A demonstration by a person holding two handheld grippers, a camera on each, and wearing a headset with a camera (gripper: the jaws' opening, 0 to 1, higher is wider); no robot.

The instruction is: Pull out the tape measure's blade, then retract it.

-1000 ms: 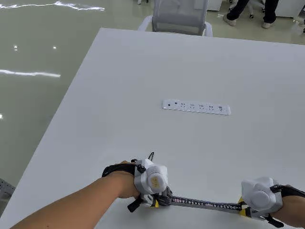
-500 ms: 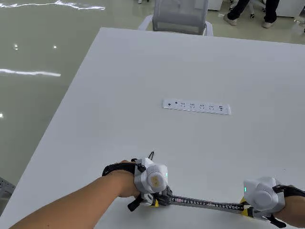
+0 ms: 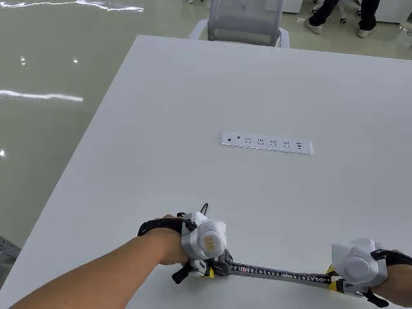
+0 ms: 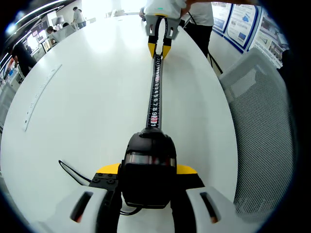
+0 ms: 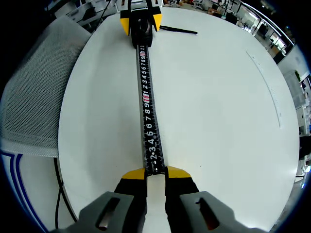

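L gripper (image 4: 147, 170) jaws closed on tape measure case (image 4: 148, 150), at near edge of table (image 3: 193, 116). R gripper (image 5: 155, 171) jaws pinched on tip of blade (image 5: 147, 107). Vs 1.0 s ago: R gripper slightly further right, blade drawn longer; L gripper and case unchanged.

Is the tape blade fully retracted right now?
No, the blade runs out from the case in the left gripper to the right gripper.
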